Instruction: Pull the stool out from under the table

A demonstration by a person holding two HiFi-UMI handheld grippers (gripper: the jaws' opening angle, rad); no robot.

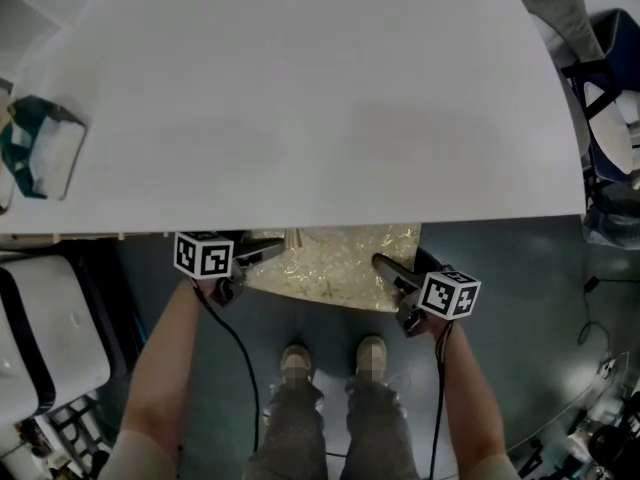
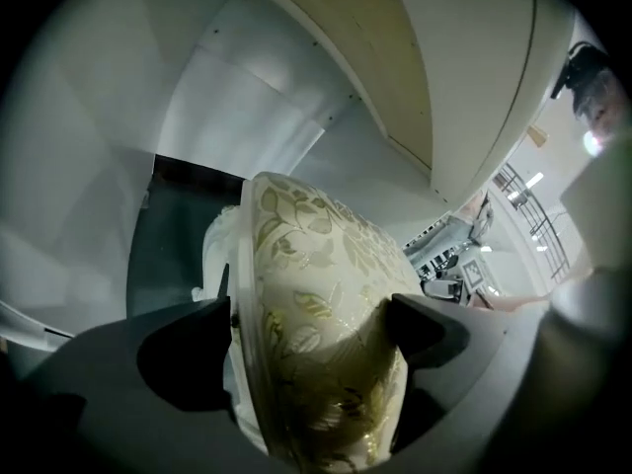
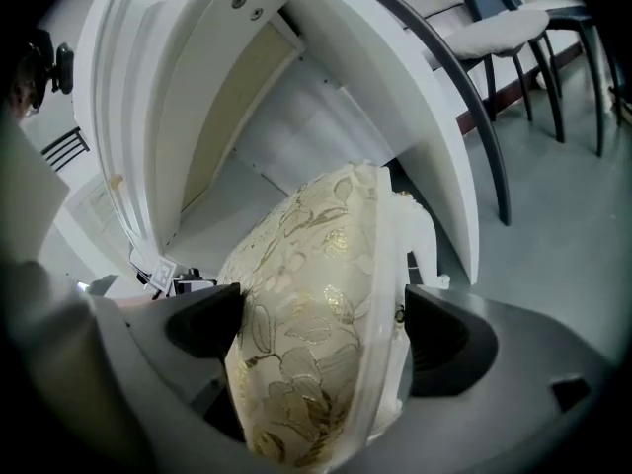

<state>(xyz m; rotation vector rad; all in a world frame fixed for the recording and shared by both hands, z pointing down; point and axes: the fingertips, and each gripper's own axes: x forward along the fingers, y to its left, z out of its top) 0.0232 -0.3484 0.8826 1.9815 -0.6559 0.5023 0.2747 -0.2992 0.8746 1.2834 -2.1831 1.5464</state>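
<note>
Jaws of left gripper (image 1: 268, 253) and right gripper (image 1: 385, 268) spread wide, straddling but not pinching the cream, gold-leaf-patterned cushioned stool (image 1: 330, 263), partly under the white flat-topped table (image 1: 300, 98); pulling unclamped likely slips off the smooth fabric.

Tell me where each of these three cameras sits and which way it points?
Head view: on the person's head, looking steeply down at the table and stool; shows forearms, shoes, left gripper and right gripper.
Left gripper view: on the left gripper, looking under the table along its open jaws, which straddle the stool.
Right gripper view: on the right gripper, likewise from the stool's other side; a chair stands beyond.
Shared: all three show stool and table.
</note>
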